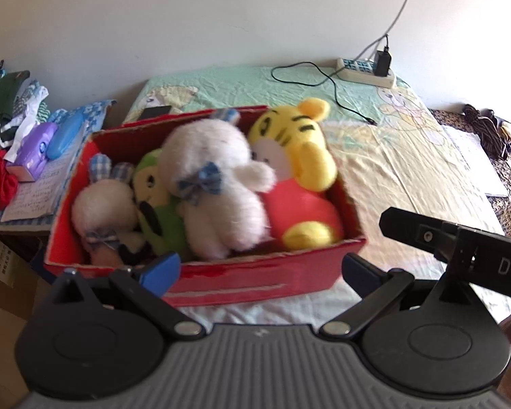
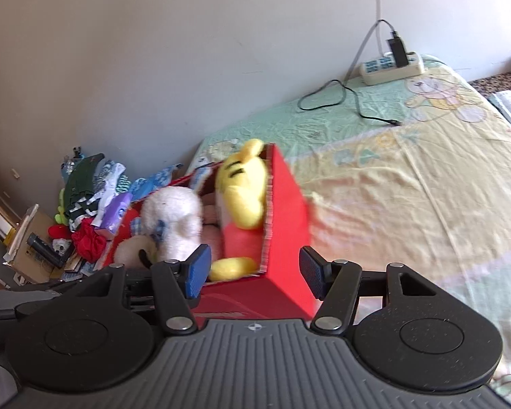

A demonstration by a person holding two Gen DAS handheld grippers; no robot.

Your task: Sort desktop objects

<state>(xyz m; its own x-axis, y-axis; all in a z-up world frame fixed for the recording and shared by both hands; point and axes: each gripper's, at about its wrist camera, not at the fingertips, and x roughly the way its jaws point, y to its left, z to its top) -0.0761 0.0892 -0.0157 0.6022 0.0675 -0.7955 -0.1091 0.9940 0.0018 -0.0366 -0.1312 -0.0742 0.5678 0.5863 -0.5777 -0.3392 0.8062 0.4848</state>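
Note:
A red cardboard box (image 1: 255,279) sits on the bed, packed with plush toys: a big white bunny (image 1: 214,184), a small white bunny (image 1: 102,208), a green frog (image 1: 156,201) and a yellow tiger in red (image 1: 299,177). My left gripper (image 1: 260,272) is open just before the box's near wall, nothing between its blue fingertips. In the right wrist view the box (image 2: 282,211) shows its near right corner. My right gripper (image 2: 254,272) is open and straddles that corner, one pad (image 2: 197,271) by the tiger's foot (image 2: 233,267), the other outside the wall.
A power strip (image 1: 364,70) with a charger and black cable (image 1: 337,92) lies at the bed's far edge. A phone (image 1: 155,111) rests behind the box. Left of the bed are clothes (image 1: 3,109), a purple tissue box (image 1: 34,151), papers and cardboard boxes (image 2: 34,238).

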